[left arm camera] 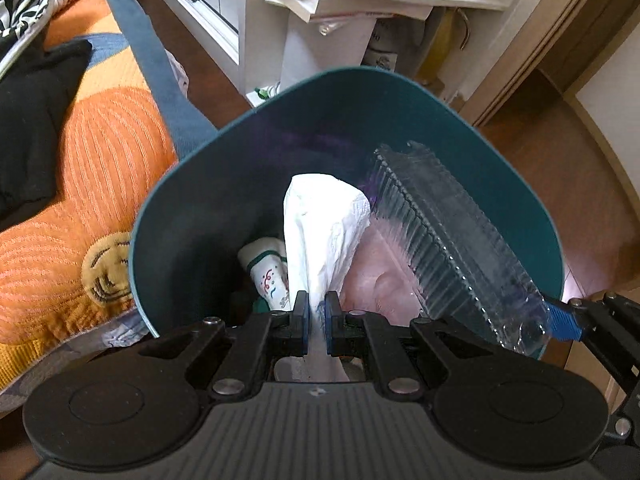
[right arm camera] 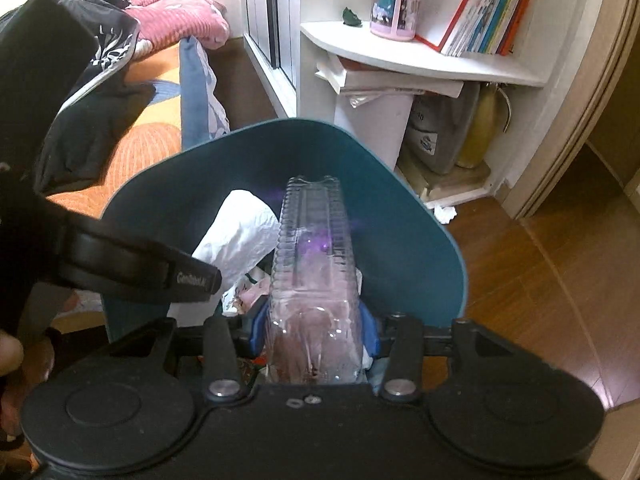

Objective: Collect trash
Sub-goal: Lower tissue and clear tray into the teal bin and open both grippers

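A teal trash bin (left arm camera: 500, 168) stands open below both grippers. My left gripper (left arm camera: 317, 308) is shut on a white crumpled tissue (left arm camera: 324, 224) that hangs down into the bin's mouth. My right gripper (right arm camera: 314, 320) has its blue pads pressed on either side of a clear ribbed plastic container (right arm camera: 316, 248), which tilts into the bin (right arm camera: 400, 220). In the left wrist view that container (left arm camera: 448, 240) lies along the bin's right side, just right of the tissue. The tissue (right arm camera: 240, 236) shows left of the container in the right wrist view. A printed paper cup (left arm camera: 268, 272) lies deeper inside.
A bed with an orange blanket (left arm camera: 100, 160) and black clothing (left arm camera: 32, 120) borders the bin on the left. Behind it stands a white shelf (right arm camera: 420, 60) with books (right arm camera: 488, 12). Another crumpled tissue (right arm camera: 445, 213) lies on the wooden floor (right arm camera: 540, 280) by the shelf foot.
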Demonstrator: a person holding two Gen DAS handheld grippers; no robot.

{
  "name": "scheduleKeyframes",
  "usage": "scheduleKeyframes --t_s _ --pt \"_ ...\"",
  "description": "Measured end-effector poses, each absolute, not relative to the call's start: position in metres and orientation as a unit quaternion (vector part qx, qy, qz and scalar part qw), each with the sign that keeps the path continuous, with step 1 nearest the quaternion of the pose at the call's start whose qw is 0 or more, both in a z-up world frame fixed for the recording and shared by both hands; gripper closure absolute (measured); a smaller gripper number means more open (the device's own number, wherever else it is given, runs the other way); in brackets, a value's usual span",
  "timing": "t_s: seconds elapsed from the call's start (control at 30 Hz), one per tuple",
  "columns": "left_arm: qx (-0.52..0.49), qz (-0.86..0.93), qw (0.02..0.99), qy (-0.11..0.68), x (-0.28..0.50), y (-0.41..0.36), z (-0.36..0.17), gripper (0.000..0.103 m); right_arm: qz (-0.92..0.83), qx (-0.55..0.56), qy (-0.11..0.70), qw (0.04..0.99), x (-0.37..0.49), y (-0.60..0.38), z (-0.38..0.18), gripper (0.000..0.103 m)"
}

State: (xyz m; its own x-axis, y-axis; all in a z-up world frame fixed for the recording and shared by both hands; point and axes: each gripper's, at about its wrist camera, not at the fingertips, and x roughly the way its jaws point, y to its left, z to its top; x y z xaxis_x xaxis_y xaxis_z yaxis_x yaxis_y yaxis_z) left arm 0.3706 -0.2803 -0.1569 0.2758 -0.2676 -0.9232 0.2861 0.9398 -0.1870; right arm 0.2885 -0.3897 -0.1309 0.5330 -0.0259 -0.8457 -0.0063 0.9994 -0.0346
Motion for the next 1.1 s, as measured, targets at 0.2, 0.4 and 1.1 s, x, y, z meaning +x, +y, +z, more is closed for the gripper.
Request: scheduleKeyframes --t_s 0.2,0.4,1.1 --pt "-0.001 -0.170 0.794 0.584 0.368 -0.275 -0.157 0.094 -0.003 -0.001 0.482 0.876 0.284 -0.394 -0.127 0.057" --pt "-0.001 -0.175 0.799 0.576 0.358 -0.272 -0.148 0.074 0.011 0.011 0.466 0.885 0.273 -0.395 -0.115 0.055" --pt "-0.033 -0.156 0.850 0.502 0.309 -0.218 -0.077 0.036 0.031 0.011 0.417 0.908 0.241 -0.386 -0.078 0.050"
